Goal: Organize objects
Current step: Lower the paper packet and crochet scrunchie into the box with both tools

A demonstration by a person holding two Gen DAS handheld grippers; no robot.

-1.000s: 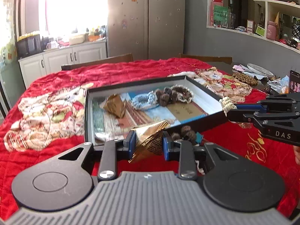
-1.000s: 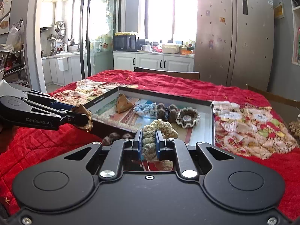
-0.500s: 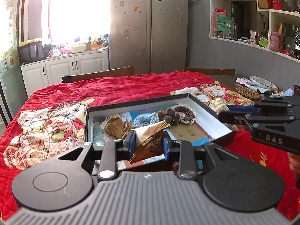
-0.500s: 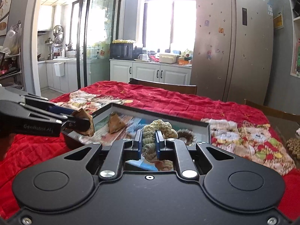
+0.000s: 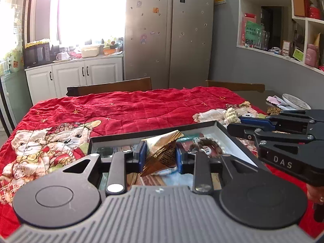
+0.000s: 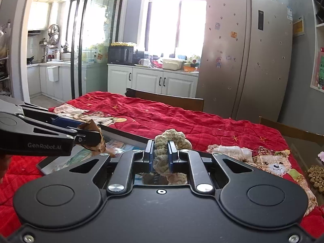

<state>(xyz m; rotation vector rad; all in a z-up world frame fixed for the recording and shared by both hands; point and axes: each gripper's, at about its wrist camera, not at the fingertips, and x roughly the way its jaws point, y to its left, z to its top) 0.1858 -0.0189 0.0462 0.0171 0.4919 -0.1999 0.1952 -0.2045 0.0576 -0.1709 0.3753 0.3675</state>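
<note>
My left gripper (image 5: pixel 160 155) is shut on a gold folded paper cone (image 5: pixel 162 151) and holds it above the near part of a black shallow box (image 5: pixel 154 134). The box holds a brown scrunchie (image 5: pixel 206 146) and other small items. My right gripper (image 6: pixel 160 155) is shut on a cream knitted scrunchie (image 6: pixel 172 139), raised over the box (image 6: pixel 121 134). In the left wrist view the right gripper (image 5: pixel 235 119) comes in from the right with the cream scrunchie (image 5: pixel 231 114) at its tip. In the right wrist view the left gripper (image 6: pixel 95 137) comes in from the left with the gold cone (image 6: pixel 92 126).
A red quilt (image 5: pixel 129 109) with bear prints covers the table. Wooden chairs (image 5: pixel 109 87) stand at the far edge. A plate (image 5: pixel 295 103) and small items lie at the far right. Brown beads (image 6: pixel 317 175) lie at the right in the right wrist view.
Both grippers have risen and moved forward over the box, still holding the gold cone and the cream scrunchie. The box now sits lower in both views.
</note>
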